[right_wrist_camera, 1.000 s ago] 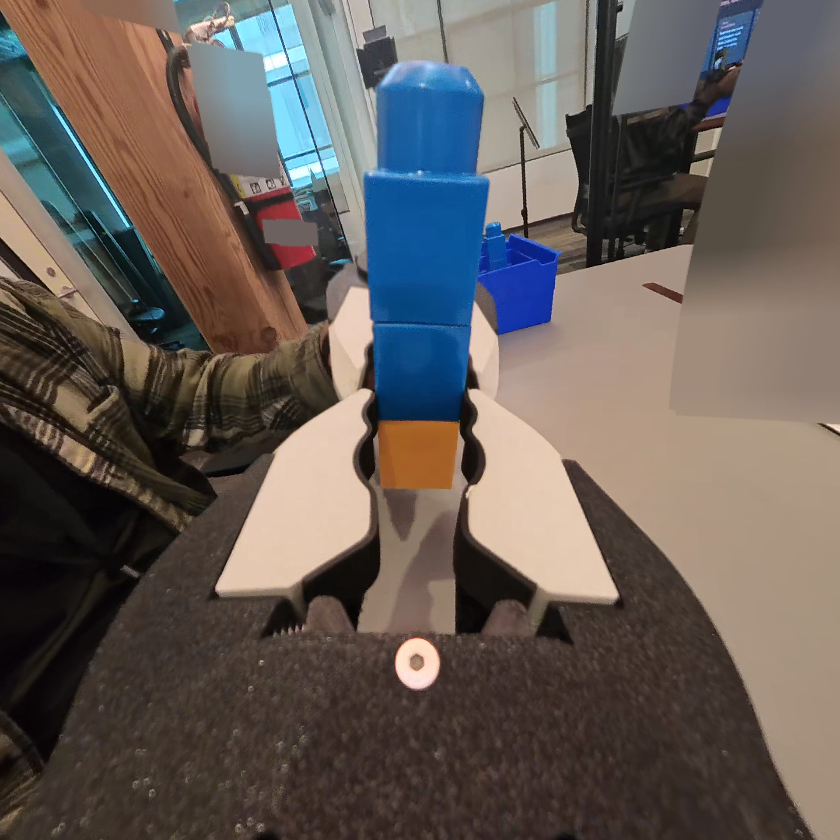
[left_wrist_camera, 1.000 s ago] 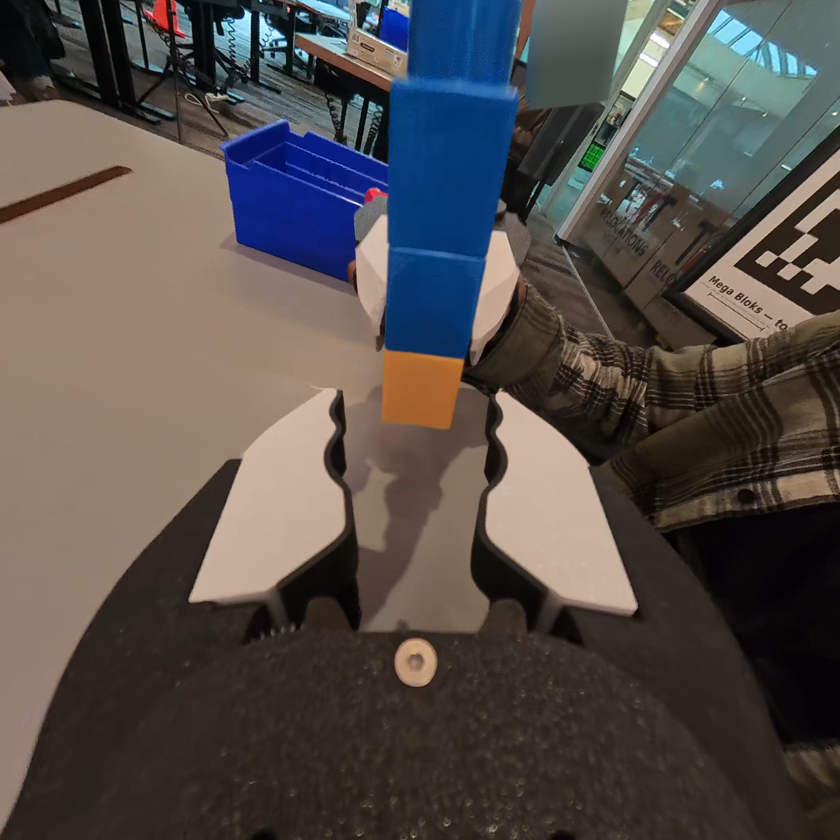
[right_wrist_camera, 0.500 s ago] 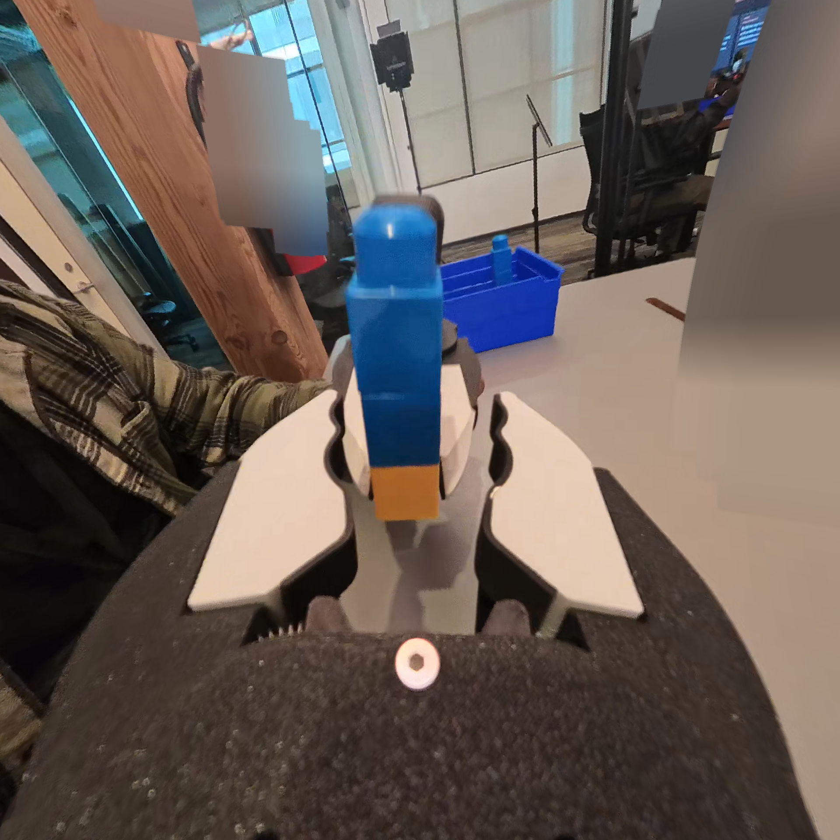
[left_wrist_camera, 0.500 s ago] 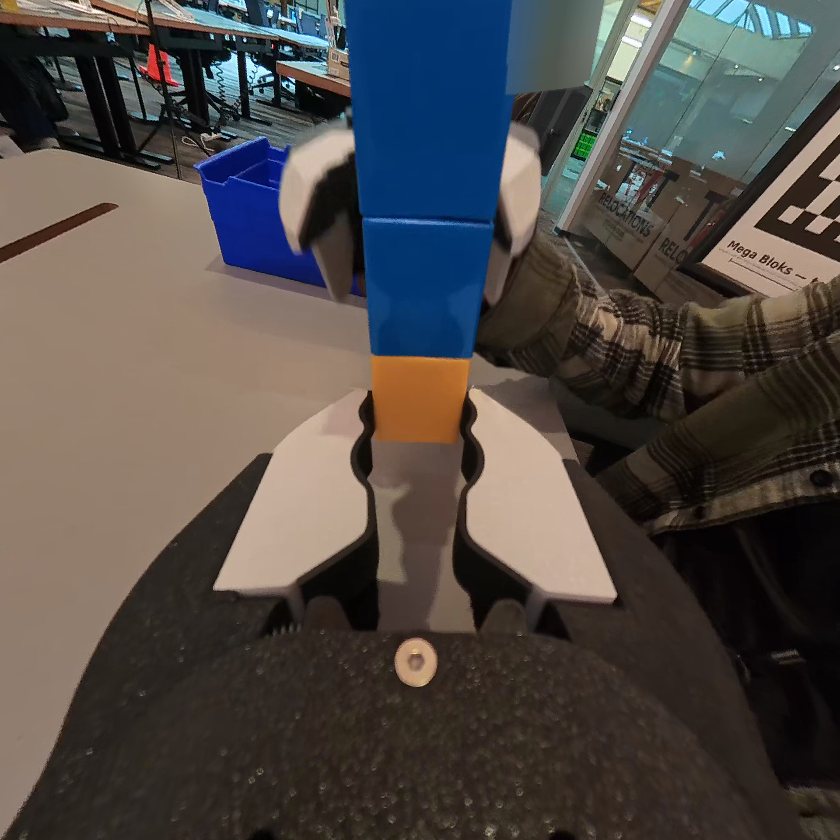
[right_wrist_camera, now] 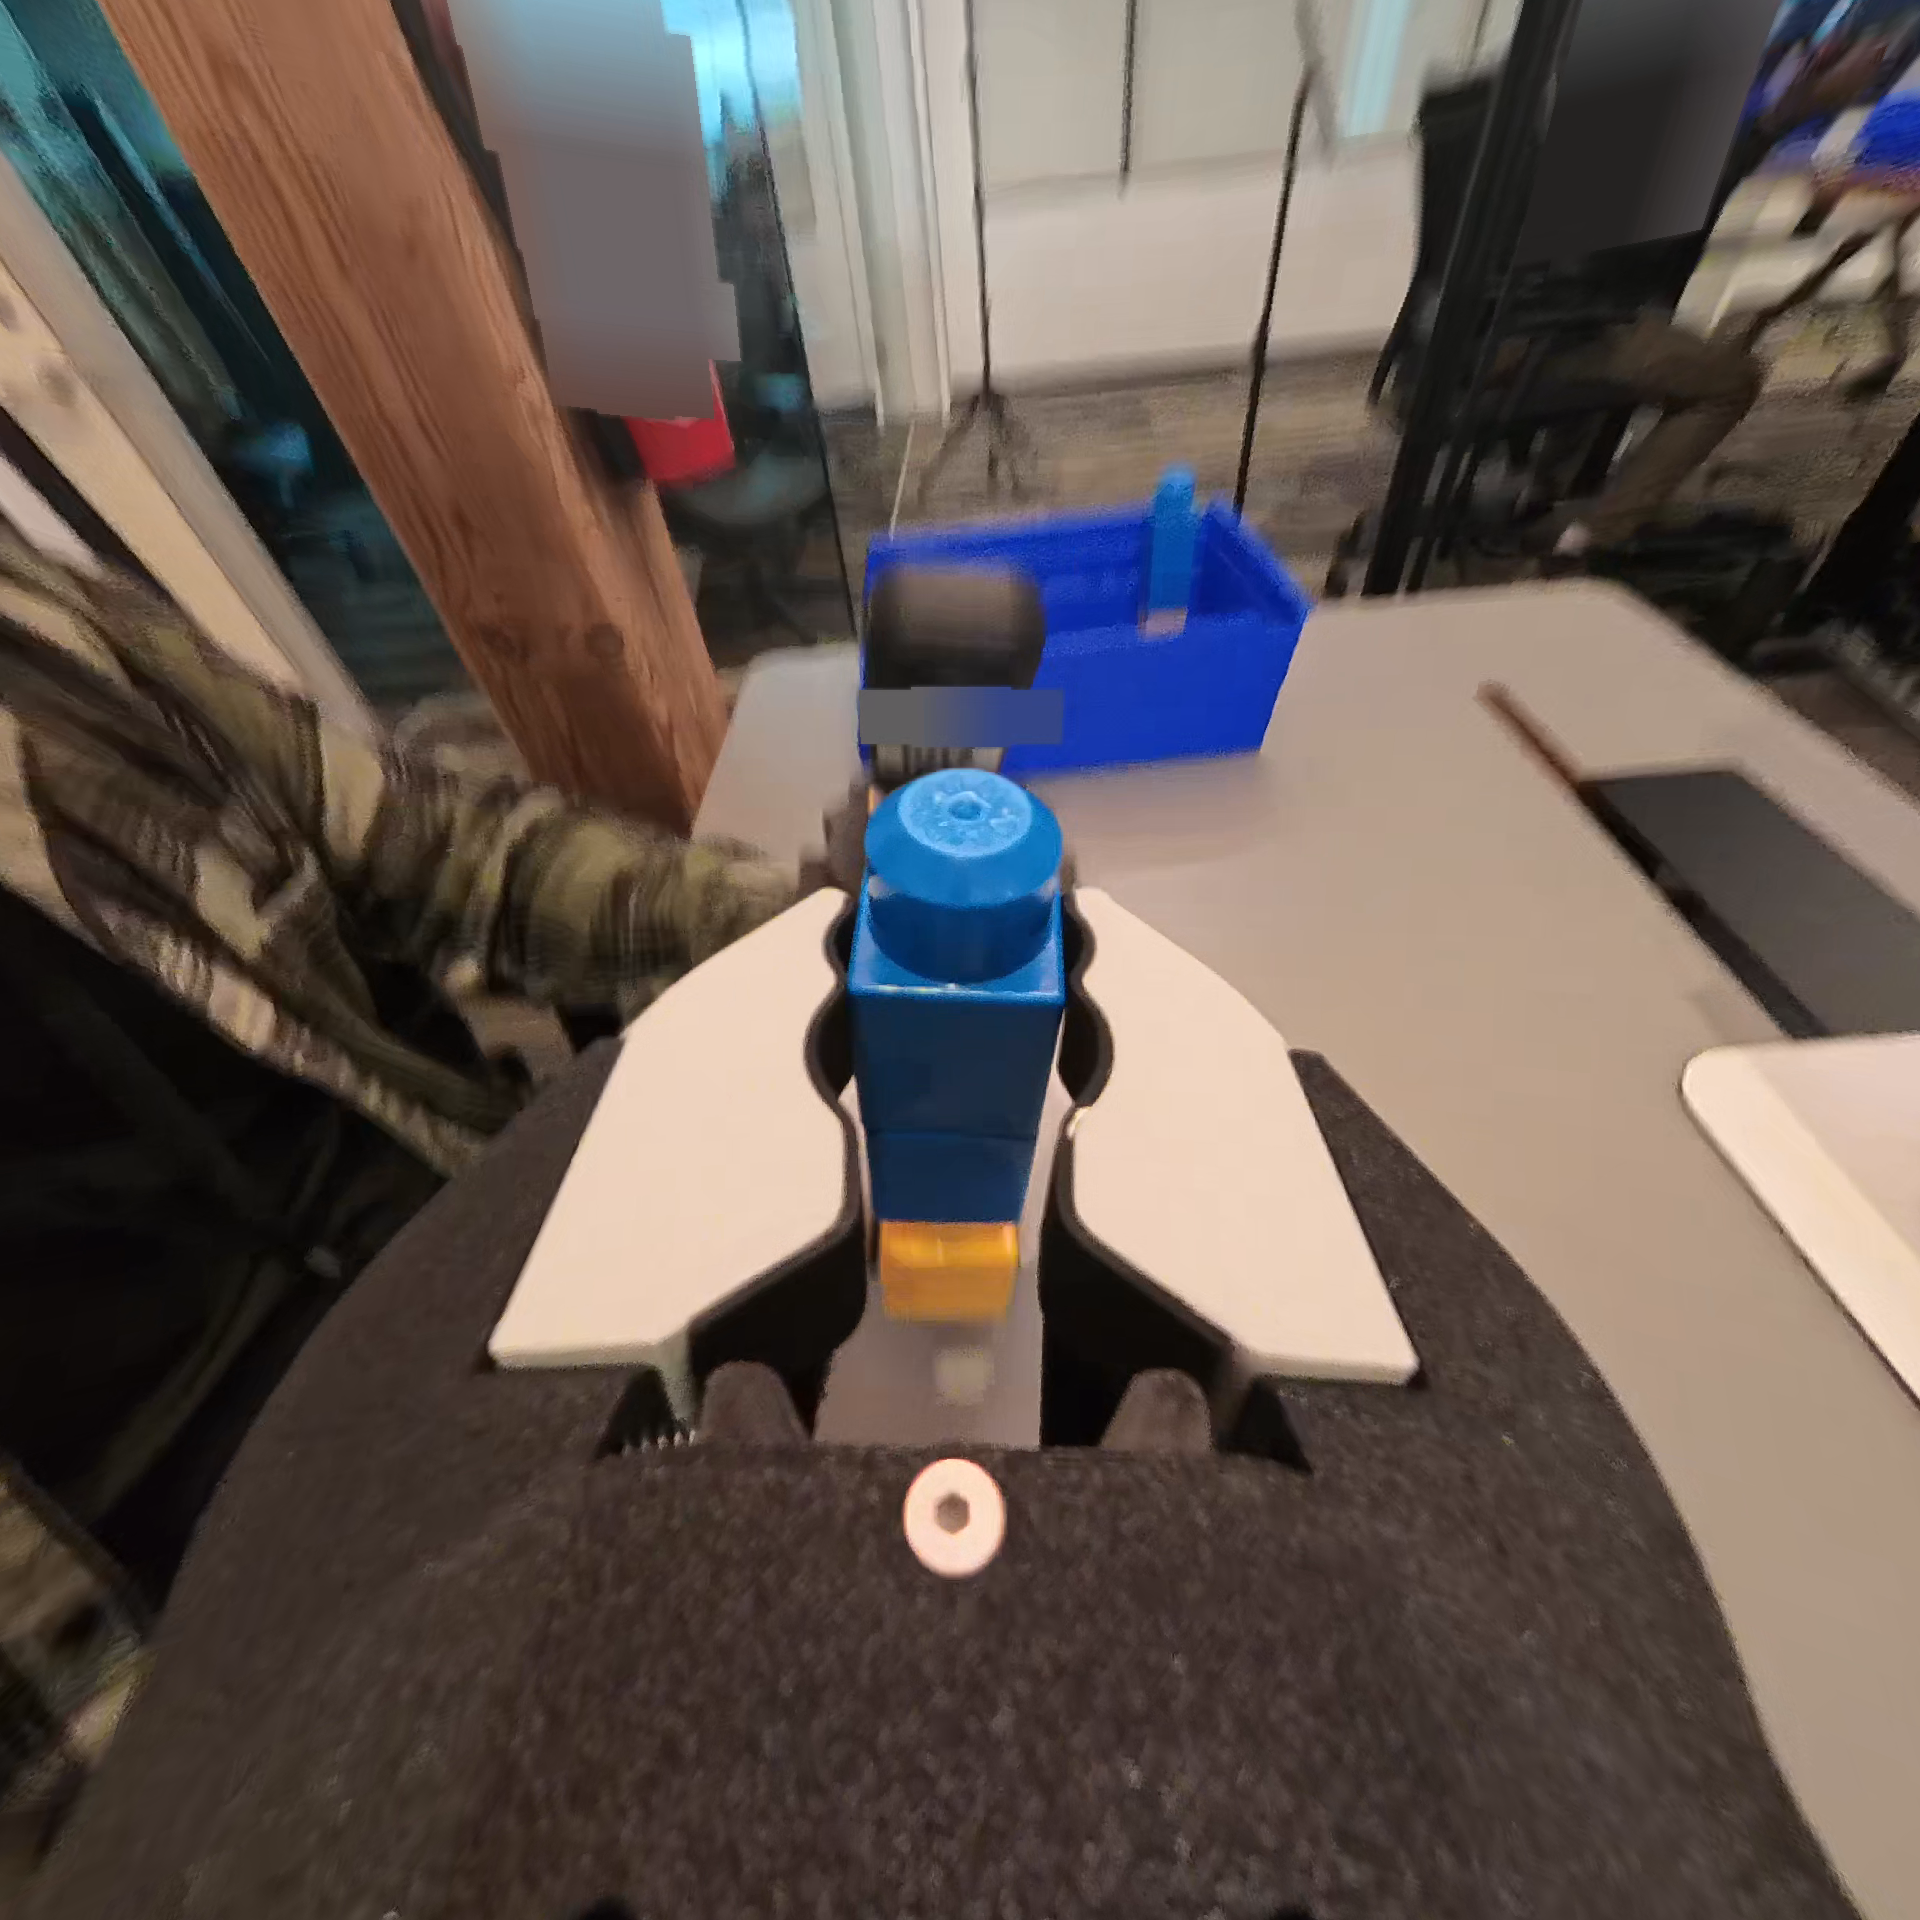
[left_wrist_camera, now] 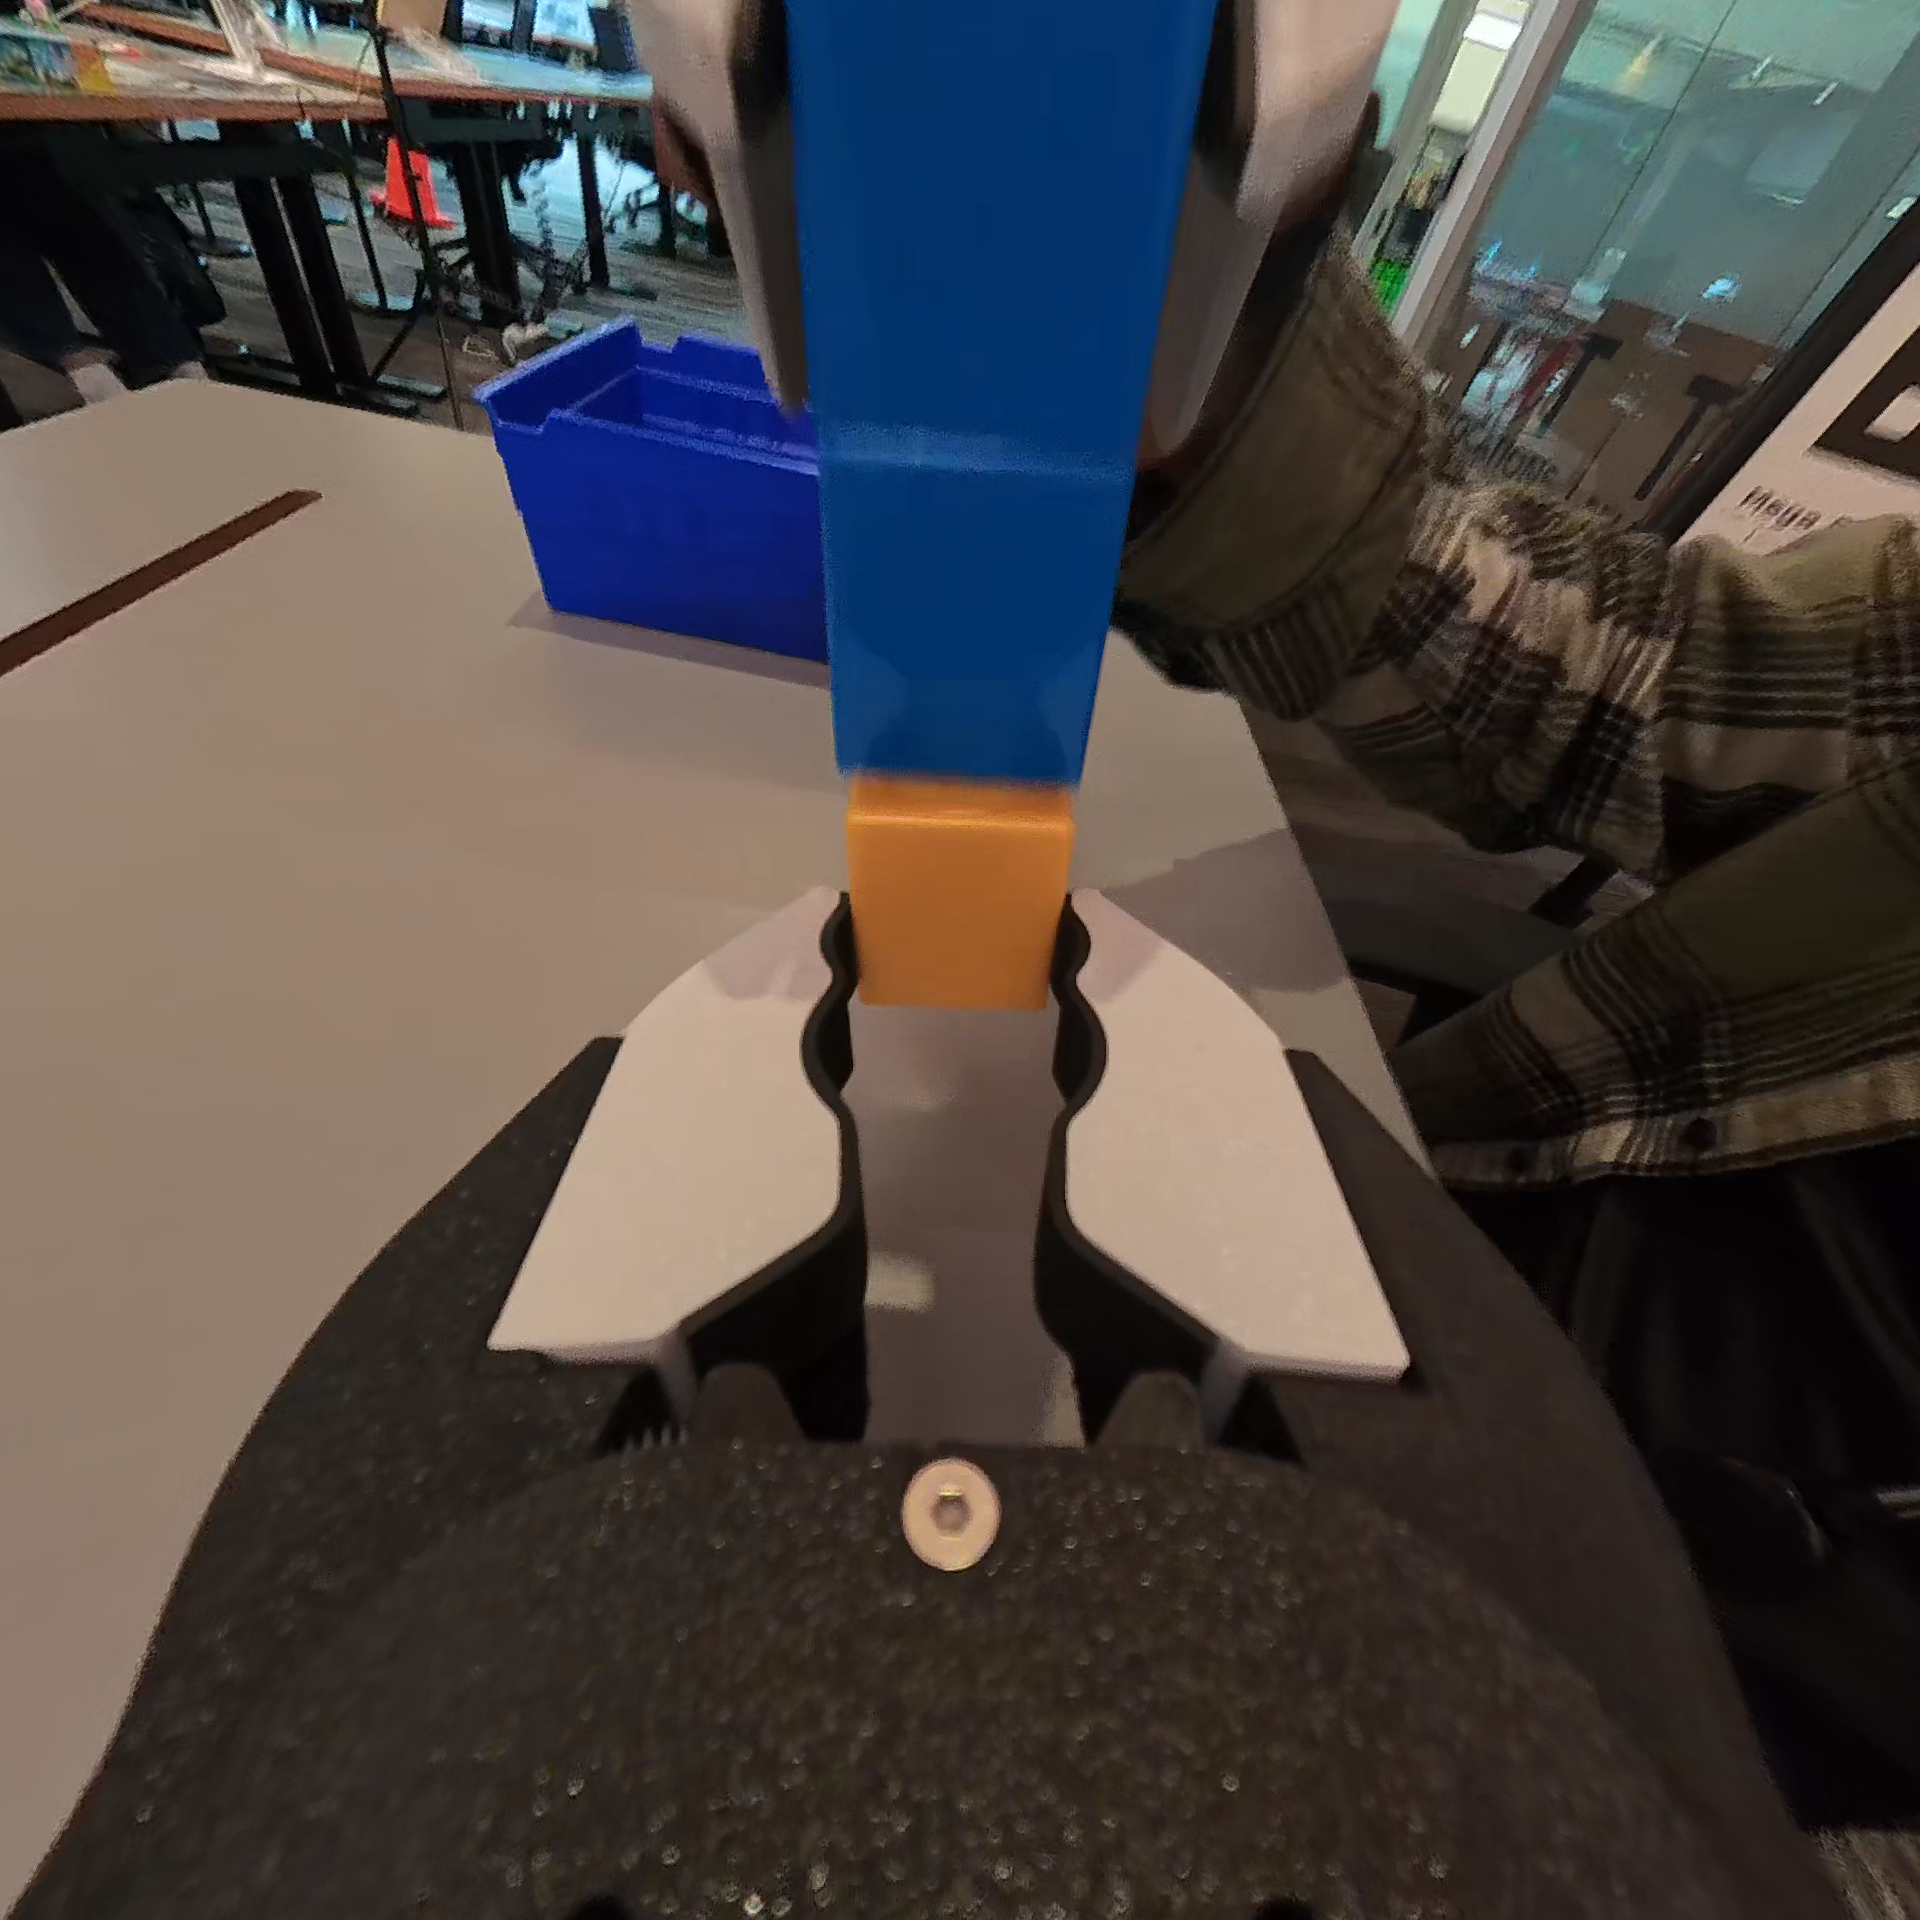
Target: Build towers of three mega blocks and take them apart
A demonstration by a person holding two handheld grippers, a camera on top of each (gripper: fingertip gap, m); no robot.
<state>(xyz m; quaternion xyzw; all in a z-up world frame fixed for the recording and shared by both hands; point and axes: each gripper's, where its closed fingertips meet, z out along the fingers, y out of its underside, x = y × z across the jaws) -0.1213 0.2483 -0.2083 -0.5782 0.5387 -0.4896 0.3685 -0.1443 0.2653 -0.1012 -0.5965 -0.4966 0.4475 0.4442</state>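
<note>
Half a second ago the right tool [right_wrist_camera: 956, 940] stood wide around the tower with its white fingers clear of the blocks — now it has climbed and clamped onto the top blue block [right_wrist_camera: 956, 1023], studded cap facing the camera. Down low, the left tool [left_wrist_camera: 951, 940] grips the orange block [left_wrist_camera: 951, 909] at the base, fingers pressed to both its sides, as it did before. Between them sits the middle blue block [left_wrist_camera: 961, 623], so all three stand stacked upright, orange at the bottom on the grey table [left_wrist_camera: 364, 831]. From the left wrist view the right tool's fingers flank the upper block, blurred — a plaid sleeve [left_wrist_camera: 1558, 644] reaches in behind. Farther back on the table rests a blue bin [left_wrist_camera: 644, 499], a blue piece standing upright inside it.
</note>
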